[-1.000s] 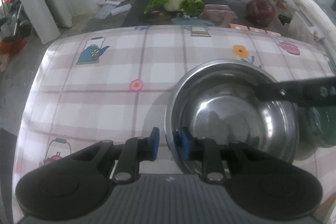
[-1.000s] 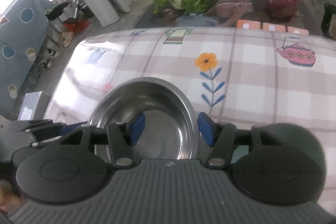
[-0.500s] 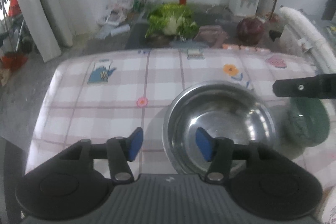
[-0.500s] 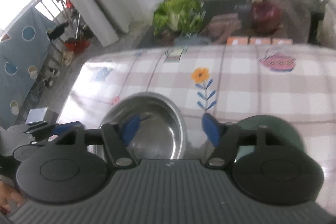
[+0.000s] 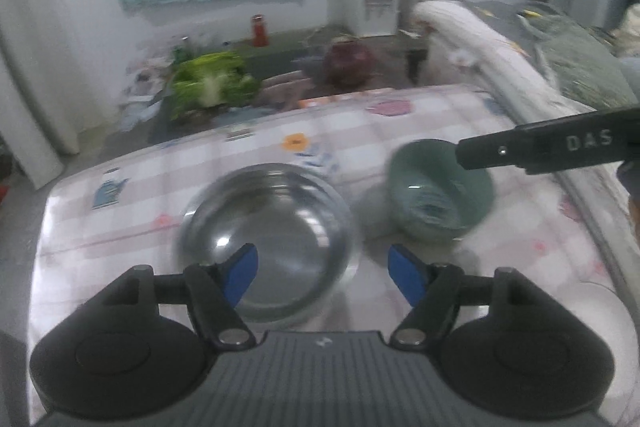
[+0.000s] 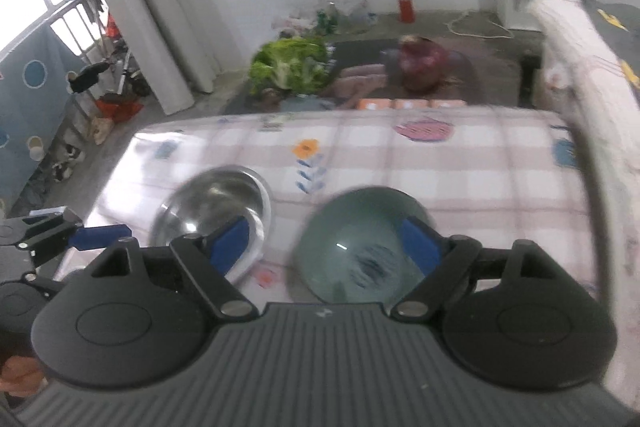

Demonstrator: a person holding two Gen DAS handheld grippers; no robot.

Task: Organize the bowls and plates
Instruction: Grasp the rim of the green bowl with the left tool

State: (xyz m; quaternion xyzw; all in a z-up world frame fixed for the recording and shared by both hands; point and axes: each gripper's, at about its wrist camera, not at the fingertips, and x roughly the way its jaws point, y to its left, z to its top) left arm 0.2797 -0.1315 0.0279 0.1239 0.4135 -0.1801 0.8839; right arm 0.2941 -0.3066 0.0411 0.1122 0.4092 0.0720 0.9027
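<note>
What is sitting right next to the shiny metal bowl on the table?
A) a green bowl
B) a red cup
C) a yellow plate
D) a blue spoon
A: a green bowl sits on the checked tablecloth just beside the shiny metal bowl, apart from it, and no cup, plate or spoon shows on the table.

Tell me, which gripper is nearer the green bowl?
Right. The right gripper hangs open just above the green bowl; the left gripper is open over the steel bowl beside it.
</note>
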